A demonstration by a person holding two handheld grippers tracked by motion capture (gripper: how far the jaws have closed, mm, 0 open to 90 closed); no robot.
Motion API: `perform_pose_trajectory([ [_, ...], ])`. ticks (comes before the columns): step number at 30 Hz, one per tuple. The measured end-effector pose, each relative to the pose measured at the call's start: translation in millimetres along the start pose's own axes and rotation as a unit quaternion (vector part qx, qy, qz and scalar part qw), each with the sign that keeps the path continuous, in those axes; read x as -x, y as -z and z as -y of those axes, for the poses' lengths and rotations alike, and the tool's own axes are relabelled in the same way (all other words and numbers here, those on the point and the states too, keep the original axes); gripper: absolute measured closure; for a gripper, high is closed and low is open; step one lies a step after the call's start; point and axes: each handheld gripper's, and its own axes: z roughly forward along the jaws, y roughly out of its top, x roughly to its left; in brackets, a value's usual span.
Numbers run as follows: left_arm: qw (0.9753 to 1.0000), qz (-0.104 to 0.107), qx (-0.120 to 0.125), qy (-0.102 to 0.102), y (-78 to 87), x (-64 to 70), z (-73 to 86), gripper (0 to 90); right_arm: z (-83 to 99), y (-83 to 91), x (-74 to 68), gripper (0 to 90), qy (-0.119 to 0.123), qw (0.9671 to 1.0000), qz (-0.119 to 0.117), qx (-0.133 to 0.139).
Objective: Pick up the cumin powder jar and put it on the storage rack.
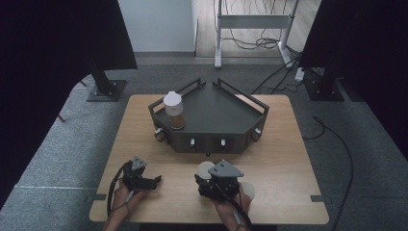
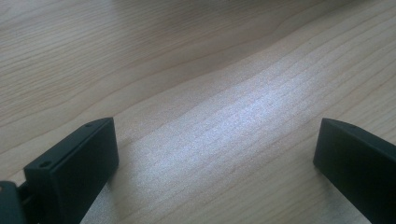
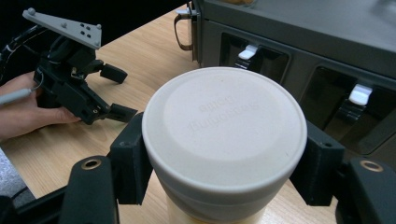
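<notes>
Currently my right gripper (image 3: 224,186) has its jaws closed on the sides of a white-lidded jar (image 3: 224,135), one jaw on each flank just under the lid rim; the jar stands upright, long axis vertical, near the front edge of the worktop (image 1: 144,144). In the high view the right gripper (image 1: 211,179) sits just in front of the dark tray stand (image 1: 216,115), with the jar's lid (image 1: 205,169) showing at its forward left. The relation that matters: the stand lies straight ahead of the jar and higher than its base, and its switches (image 3: 359,95) face me, so I judge any placing on the deck needs a lift first, then a forward carry over the rail. A second jar (image 1: 174,110) with brown contents already stands on the left part of the deck; the right part is bare. My left gripper (image 1: 153,182) rests low over bare wood to the left, jaws wide apart and holding nothing (image 2: 215,154). Right hand (image 1: 235,204) is clearly the nearer one.
</notes>
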Motion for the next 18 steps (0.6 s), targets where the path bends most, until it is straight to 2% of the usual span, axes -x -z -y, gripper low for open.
perform_pose_trajectory([
  [18,1.0,0.0,-0.001,-0.001,0.1,-0.1,-0.2,0.0,-6.9,1.4,14.9,33.1,-0.004,1.0,-0.005,0.001],
])
